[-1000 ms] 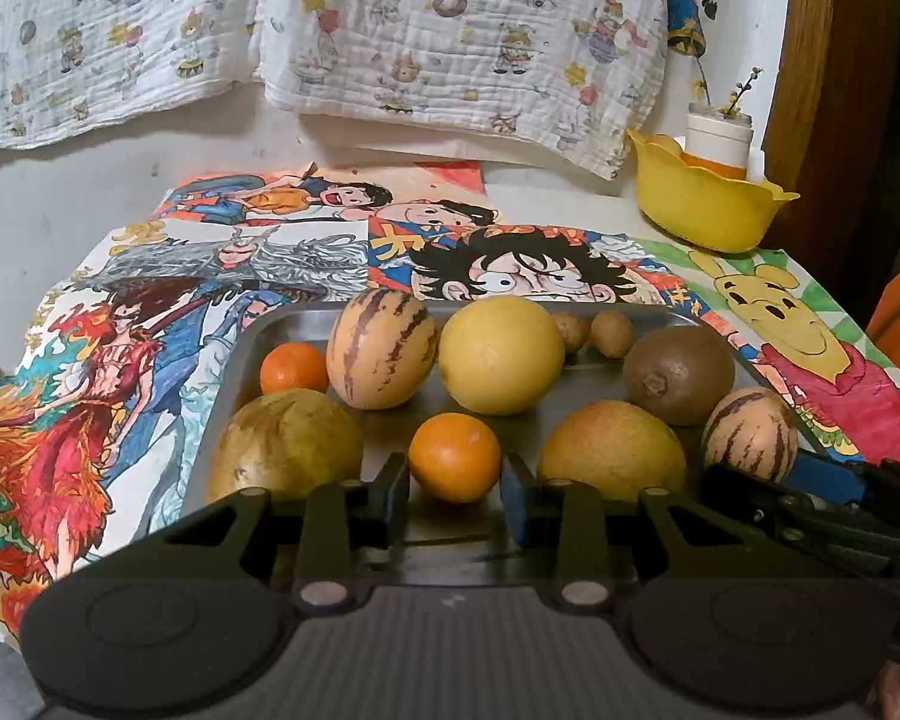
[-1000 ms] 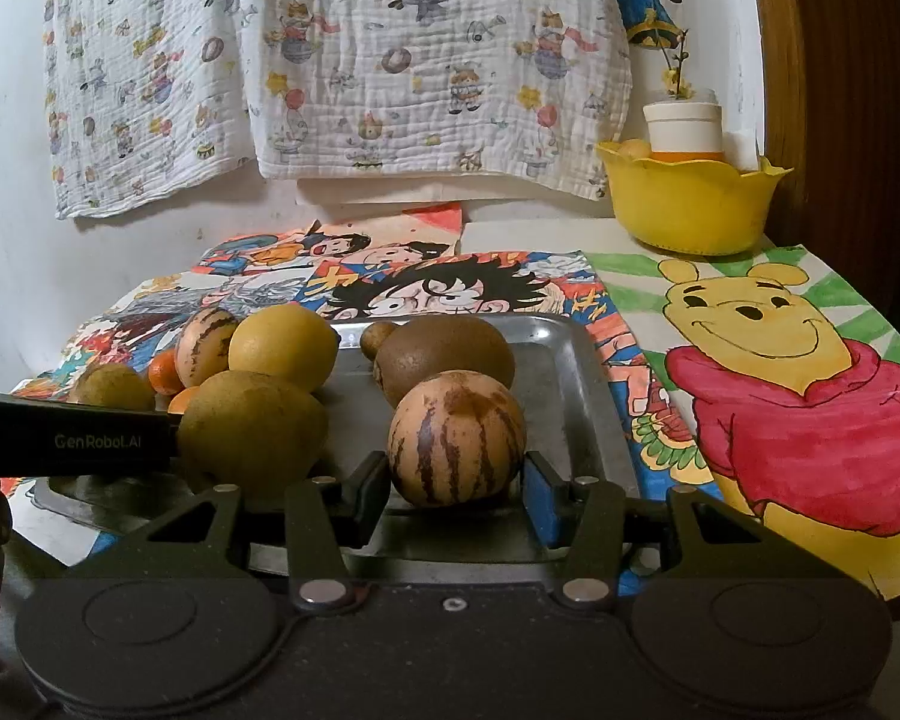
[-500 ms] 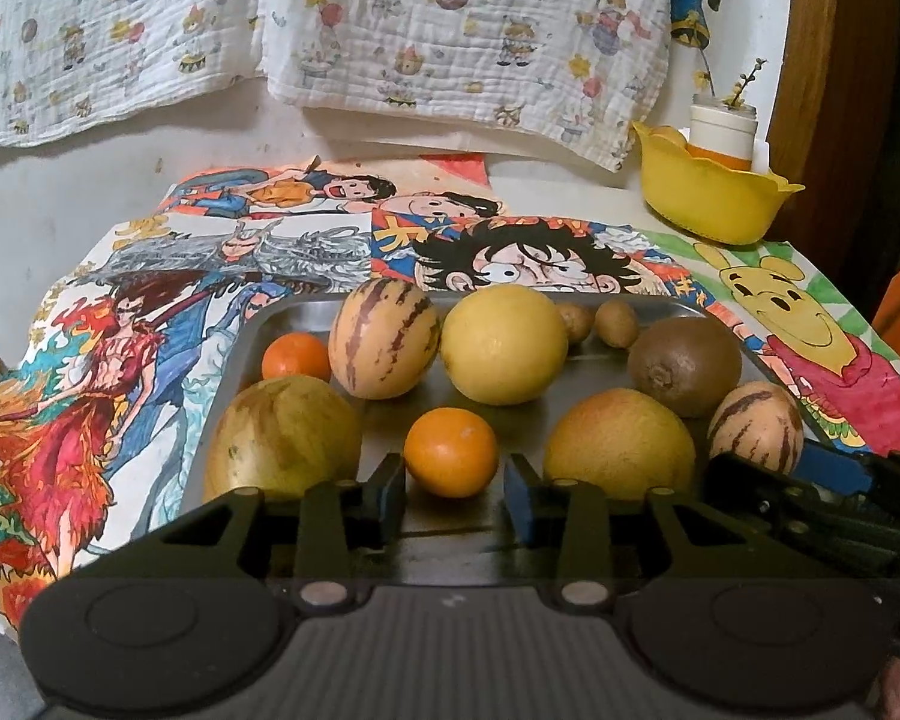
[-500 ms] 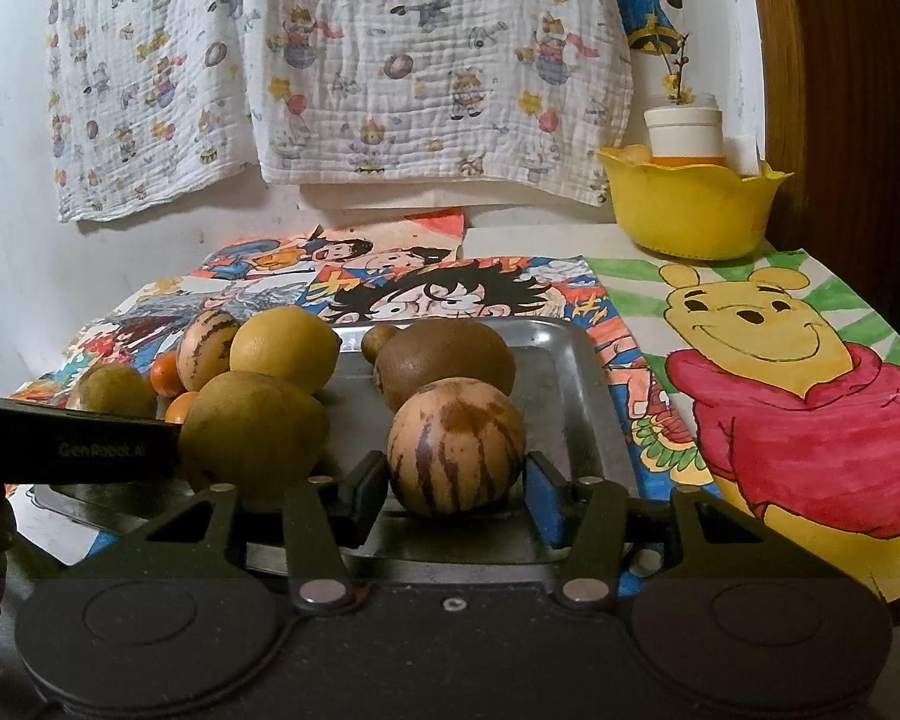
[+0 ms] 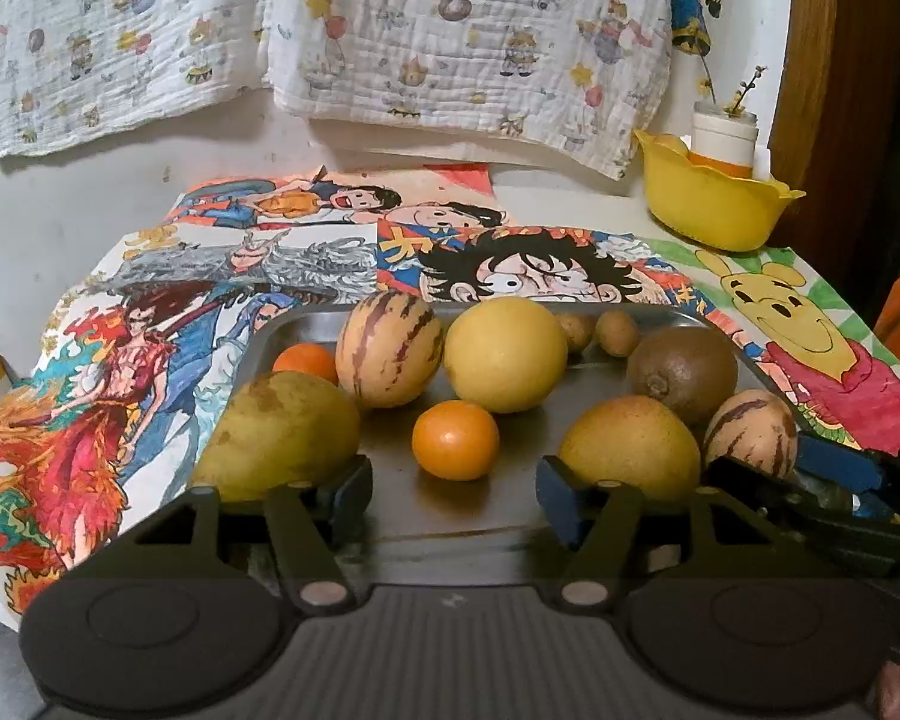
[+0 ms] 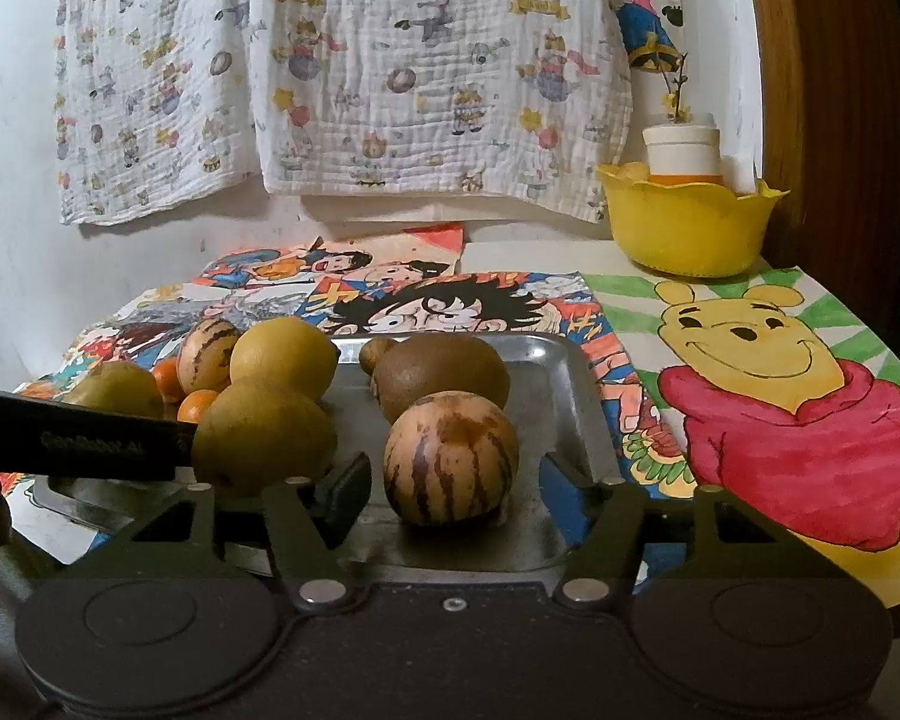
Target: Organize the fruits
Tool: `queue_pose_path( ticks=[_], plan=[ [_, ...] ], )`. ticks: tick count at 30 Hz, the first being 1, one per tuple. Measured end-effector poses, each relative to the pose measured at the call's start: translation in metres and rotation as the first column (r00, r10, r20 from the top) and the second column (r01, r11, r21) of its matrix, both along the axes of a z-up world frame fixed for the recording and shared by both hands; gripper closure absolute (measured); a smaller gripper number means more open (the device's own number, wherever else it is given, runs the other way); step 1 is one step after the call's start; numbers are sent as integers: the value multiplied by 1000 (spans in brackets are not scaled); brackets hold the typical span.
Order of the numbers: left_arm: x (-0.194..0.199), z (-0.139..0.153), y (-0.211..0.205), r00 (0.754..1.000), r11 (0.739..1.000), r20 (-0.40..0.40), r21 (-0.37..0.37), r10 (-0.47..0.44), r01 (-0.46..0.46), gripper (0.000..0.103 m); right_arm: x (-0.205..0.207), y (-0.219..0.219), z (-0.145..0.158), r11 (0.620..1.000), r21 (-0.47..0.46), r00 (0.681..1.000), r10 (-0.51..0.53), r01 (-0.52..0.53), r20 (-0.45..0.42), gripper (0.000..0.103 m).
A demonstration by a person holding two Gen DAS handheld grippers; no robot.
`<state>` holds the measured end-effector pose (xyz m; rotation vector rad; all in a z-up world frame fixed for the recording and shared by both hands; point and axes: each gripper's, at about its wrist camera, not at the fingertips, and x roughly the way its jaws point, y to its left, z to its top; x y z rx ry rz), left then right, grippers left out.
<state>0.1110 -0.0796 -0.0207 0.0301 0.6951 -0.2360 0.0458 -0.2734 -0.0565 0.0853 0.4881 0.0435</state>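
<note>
A metal tray [image 5: 510, 516] [image 6: 558, 372] holds several fruits. My left gripper [image 5: 455, 498] is open at the tray's near edge, just short of a small orange [image 5: 455, 439]. Two yellow pears [image 5: 282, 432] [image 5: 630, 444] lie either side of it. Behind are a striped melon [image 5: 388, 355], a yellow round fruit [image 5: 504, 354], a second orange [image 5: 306, 362], a brown kiwi [image 5: 683, 373] and two small brown fruits [image 5: 615, 333]. My right gripper [image 6: 455, 495] is open, its jaws either side of a striped melon [image 6: 450, 456] without touching it.
A yellow bowl [image 5: 714, 210] [image 6: 687, 228] with a white jar stands at the back right. Cartoon drawings [image 6: 768, 396] cover the table. A patterned cloth [image 5: 450, 30] hangs on the wall behind. The left gripper's body [image 6: 78, 444] crosses the right wrist view at the left.
Both grippers have opened wider and drawn back slightly from the fruit. The fruits have not moved.
</note>
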Motion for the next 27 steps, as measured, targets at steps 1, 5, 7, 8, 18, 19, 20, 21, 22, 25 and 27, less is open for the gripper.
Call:
queue_pose_path(
  ticks=[1,5,7,8,18,19,20,21,22,25,27],
  plan=[
    [0,1,-1,1000,1000,4,5,-1,1,36,-1,0,0,1000,0,1000,0,0,3,35],
    [-4,3,-2,1000,1000,15,10,-3,2,32,-3,-1,1,1000,1,1000,-3,3,16,28],
    [-6,5,-2,1000,1000,19,6,-3,3,30,-4,-1,2,1000,2,1000,-7,7,24,24],
    [-8,5,-2,1000,1000,21,3,-3,3,27,-4,-1,2,1000,1,1000,-9,9,28,23],
    [-25,15,-5,996,999,87,35,9,-12,12,-12,-2,5,999,-13,997,-40,41,60,14],
    [-27,16,-4,996,999,88,33,12,-15,11,-14,-2,5,999,-15,997,-42,43,63,14],
    [-28,16,-3,996,999,90,31,16,-19,11,-15,-2,5,999,-14,997,-46,47,67,12],
    [-30,17,-3,996,999,91,30,22,-25,10,-16,-2,5,999,-13,996,-48,49,70,11],
    [-31,18,-2,995,999,94,30,26,-29,10,-17,-3,5,999,-11,996,-51,52,75,11],
    [-36,21,2,993,999,108,25,38,-41,7,-20,-3,7,998,-6,994,-59,60,86,8],
    [-40,24,5,992,998,121,24,48,-51,5,-21,-3,8,998,1,994,-62,62,93,6]
  ],
)
